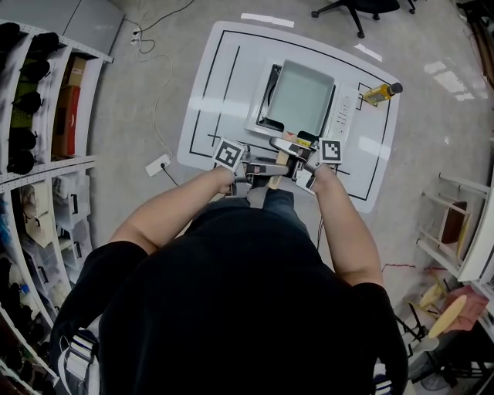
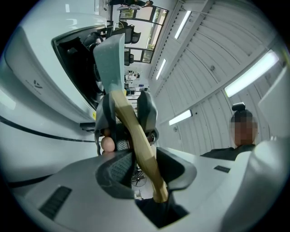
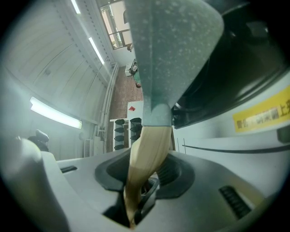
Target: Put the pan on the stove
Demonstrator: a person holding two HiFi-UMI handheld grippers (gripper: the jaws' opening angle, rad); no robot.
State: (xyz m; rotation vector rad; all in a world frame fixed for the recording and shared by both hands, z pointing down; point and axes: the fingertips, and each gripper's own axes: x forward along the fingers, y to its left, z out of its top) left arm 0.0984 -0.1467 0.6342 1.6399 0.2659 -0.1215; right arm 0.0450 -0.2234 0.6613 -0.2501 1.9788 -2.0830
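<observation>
The place reads as a research lab or test room rather than a home kitchen. A single stove (image 1: 344,108) sits on a white table (image 1: 216,85) marked out with black guide lines, and the table stands alone on a bare grey floor (image 1: 139,100). A power strip (image 1: 157,164) lies on that floor, open storage racks (image 1: 46,166) line one side, an office chair (image 1: 356,9) stands beyond the table, and long strip lights (image 2: 248,74) run across a panelled ceiling (image 2: 213,59).

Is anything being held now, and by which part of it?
The pan, by its wooden handle: the left claw is shut near the handle's free end, the right claw nearer the pan body.
</observation>
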